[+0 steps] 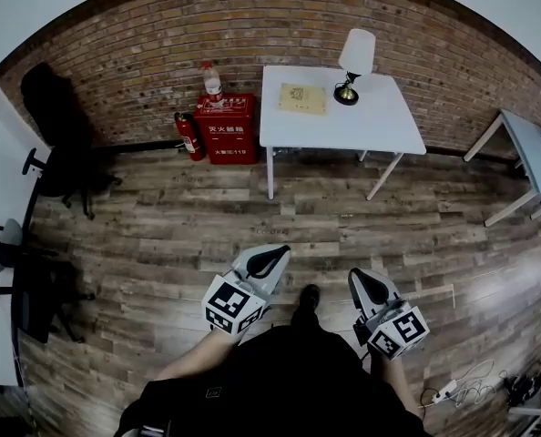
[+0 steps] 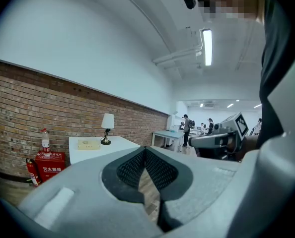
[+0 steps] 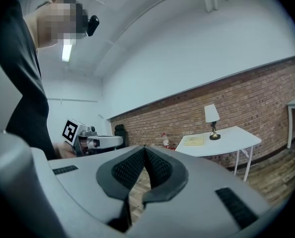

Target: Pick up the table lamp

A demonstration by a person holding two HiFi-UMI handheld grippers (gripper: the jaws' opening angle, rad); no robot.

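Forward point left gripper (image 1: 274,252) and right gripper (image 1: 361,277) (jaws together) — nearly level.

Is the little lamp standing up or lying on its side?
Standing up. The table lamp has its base flat on the white table, with the shade straight above it.

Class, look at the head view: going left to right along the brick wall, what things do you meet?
Black chair → fire extinguisher → red box → pad → lamp → side table. The bottle is left out because it stands on the red box.
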